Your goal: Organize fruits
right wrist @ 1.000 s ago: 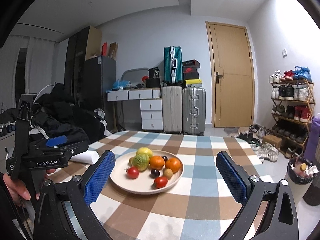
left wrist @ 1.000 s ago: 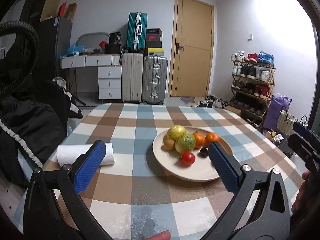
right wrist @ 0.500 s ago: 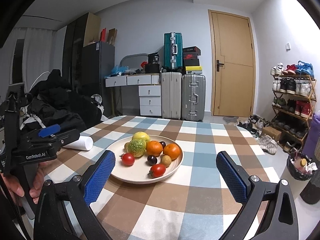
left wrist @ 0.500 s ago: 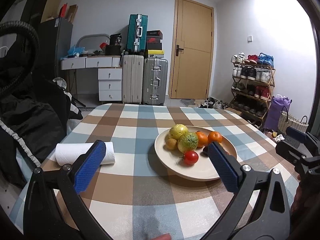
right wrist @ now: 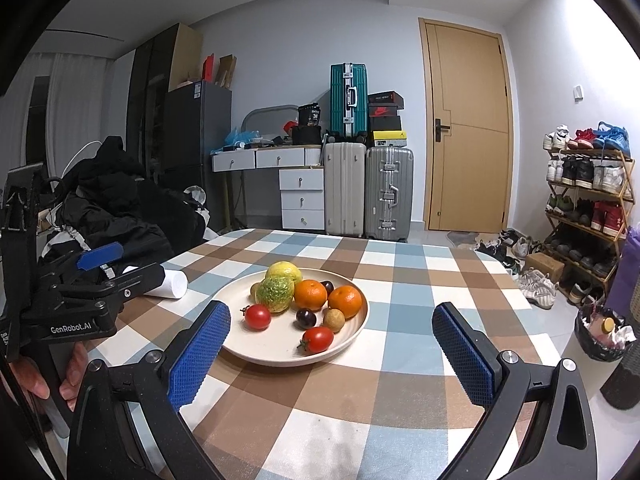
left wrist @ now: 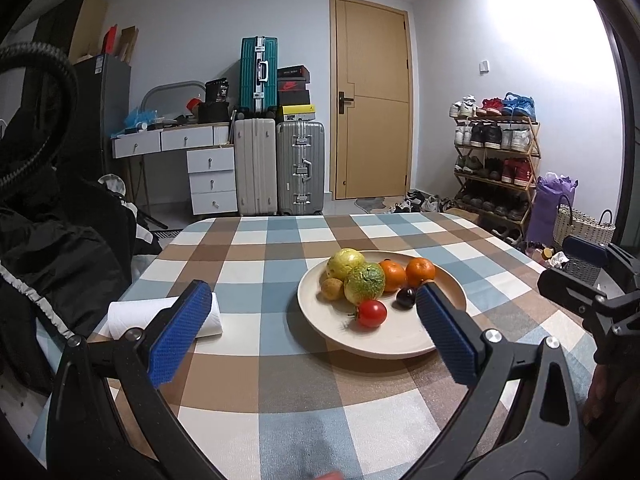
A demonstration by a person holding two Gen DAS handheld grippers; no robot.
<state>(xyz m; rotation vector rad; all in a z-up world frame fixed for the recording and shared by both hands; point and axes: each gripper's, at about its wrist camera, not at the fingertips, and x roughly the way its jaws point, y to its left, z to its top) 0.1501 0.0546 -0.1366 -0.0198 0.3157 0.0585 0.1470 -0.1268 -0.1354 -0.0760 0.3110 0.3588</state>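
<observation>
A cream plate [left wrist: 400, 340] [right wrist: 280, 354] sits on the checked tablecloth and holds a yellow fruit [right wrist: 284, 271], a green fruit [left wrist: 365, 283] [right wrist: 275, 294], two oranges [right wrist: 310, 295] [right wrist: 345, 301], two red tomatoes [left wrist: 371, 313] [right wrist: 318, 339], dark plums [right wrist: 305, 317] and small brown fruits [right wrist: 333, 319]. My left gripper [left wrist: 310, 320] is open, held just short of the plate's near-left rim. My right gripper [right wrist: 332, 338] is open too, with the plate's near-right edge between its blue fingers [right wrist: 200, 356]. Neither holds anything.
A white paper roll [left wrist: 160, 318] [right wrist: 170, 283] lies left of the plate. A pile of dark clothes [left wrist: 48, 248] rises at the table's left edge. Beyond the table stand suitcases [left wrist: 278, 168], a drawer desk, a door and a shoe rack [left wrist: 496, 168].
Both grippers have drifted closer and lower toward the plate, which sits larger in each view. Both stay open with nothing in them.
</observation>
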